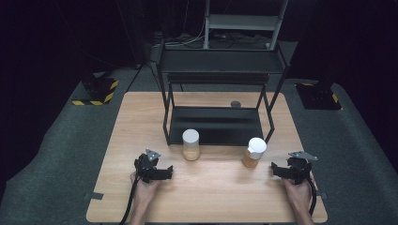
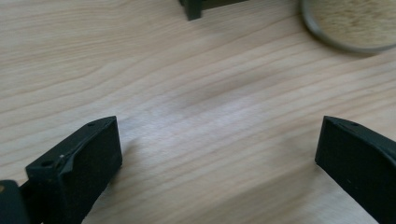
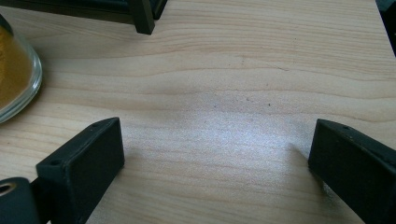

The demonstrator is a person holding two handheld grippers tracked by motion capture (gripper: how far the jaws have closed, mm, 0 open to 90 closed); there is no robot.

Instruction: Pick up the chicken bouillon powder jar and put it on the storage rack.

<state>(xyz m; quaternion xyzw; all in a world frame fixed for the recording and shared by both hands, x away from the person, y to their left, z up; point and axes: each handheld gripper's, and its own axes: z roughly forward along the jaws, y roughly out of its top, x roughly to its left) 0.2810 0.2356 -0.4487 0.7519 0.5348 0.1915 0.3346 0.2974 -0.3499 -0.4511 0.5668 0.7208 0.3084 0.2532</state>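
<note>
While both grippers rested low at the near edge, nothing had yet been taken up; items logged from left to right:

- left gripper (image 1: 162, 171): lay on the wooden table (image 1: 141, 122) in the person's left hand (image 1: 143, 190), aimed toward the middle; jaws stood wide apart with bare wood between them, as the left gripper view confirmed; held nothing
- left jar (image 1: 191, 145): white lid, pale tan powder inside; stood upright near the left front leg of the black shelf rack (image 1: 216, 124), near the left gripper but apart from it; its glass base (image 2: 350, 23) appeared at the top right of the left gripper view; untouched
- right jar (image 1: 254, 153): white lid, orange-brown contents; stood before the rack's right front leg, near the right gripper, apart from it; its glass wall (image 3: 16, 70) appeared at the left edge of the right gripper view; untouched
- right gripper (image 1: 277, 169): rested on the table in the person's right hand (image 1: 298, 192), pointing toward the right jar; jaws spread apart, nothing between them

- Progress, as judged: at the very start; both jars were unhandled on the table, the rack's shelves looked bare, and every reach, grasp and placement remained to be done
</note>
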